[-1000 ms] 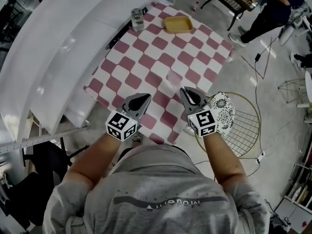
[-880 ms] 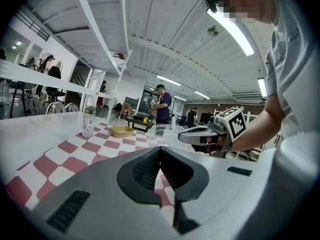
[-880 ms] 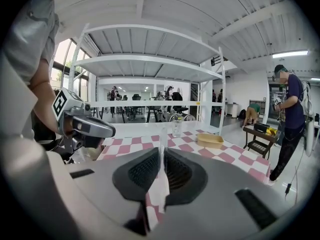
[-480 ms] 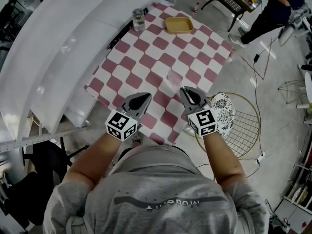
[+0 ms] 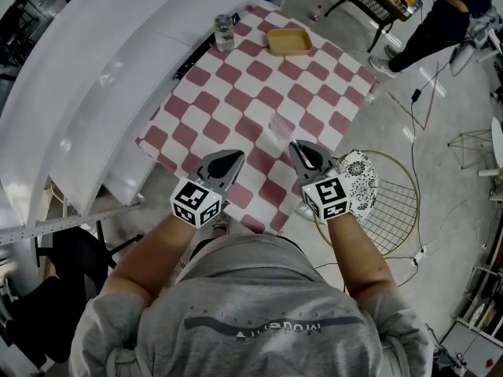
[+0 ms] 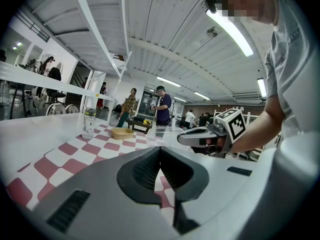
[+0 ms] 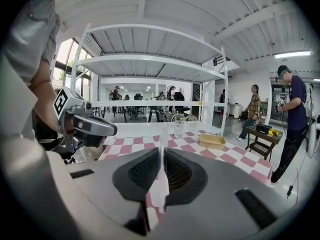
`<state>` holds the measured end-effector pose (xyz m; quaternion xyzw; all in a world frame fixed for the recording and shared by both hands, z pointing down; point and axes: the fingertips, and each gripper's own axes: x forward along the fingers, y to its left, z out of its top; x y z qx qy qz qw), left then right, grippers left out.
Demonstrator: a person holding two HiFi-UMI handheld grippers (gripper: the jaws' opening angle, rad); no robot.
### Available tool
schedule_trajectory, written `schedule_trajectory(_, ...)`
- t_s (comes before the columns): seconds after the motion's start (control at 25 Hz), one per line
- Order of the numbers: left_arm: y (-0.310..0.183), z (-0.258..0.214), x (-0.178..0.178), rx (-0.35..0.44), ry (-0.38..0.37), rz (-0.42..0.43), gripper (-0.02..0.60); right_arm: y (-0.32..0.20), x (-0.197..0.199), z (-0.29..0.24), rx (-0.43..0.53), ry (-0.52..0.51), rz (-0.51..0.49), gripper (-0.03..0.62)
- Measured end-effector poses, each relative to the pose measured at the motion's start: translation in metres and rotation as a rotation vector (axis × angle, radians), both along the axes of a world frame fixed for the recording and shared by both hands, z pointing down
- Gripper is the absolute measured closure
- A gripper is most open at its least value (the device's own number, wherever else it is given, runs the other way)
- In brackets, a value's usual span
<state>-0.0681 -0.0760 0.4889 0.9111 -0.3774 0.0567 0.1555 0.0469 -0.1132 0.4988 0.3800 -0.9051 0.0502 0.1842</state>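
Observation:
My left gripper (image 5: 230,159) and right gripper (image 5: 299,148) hover side by side over the near edge of a table with a red-and-white checked cloth (image 5: 236,93). Both are shut with nothing in them. A clear glass (image 5: 279,124) stands on the cloth just beyond the right gripper's tip. At the far end are a clear bottle (image 5: 222,31) and a shallow yellow tray (image 5: 288,40). The left gripper view shows its shut jaws, the bottle (image 6: 88,123), the tray (image 6: 122,132) and the right gripper (image 6: 205,135). In the right gripper view the left gripper (image 7: 87,125) shows at the left.
A white shelf unit (image 5: 94,77) runs along the table's left side. A stool with a patterned cushion (image 5: 357,175) and a round wire frame (image 5: 397,203) stand on the floor at the right. People (image 5: 440,14) stand by a dark bench at the far right.
Both grippers have stayed where they were. At the back of the room a person in a checked shirt has come into sight near the dark bench.

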Motion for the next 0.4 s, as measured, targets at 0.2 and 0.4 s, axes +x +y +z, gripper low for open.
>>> schedule_trajectory(0.2,-0.0012,-0.0014,0.0000,0.003,0.002,-0.001,0.568,-0.0011,-0.0006,-0.0010,-0.001,0.000,-0.003,0.557)
schedule_trajectory(0.4,-0.0035,-0.0035,-0.0006,0.005,0.005,-0.003,0.568,-0.0021,-0.0025,-0.0039,-0.001,-0.001,-0.008,0.557)
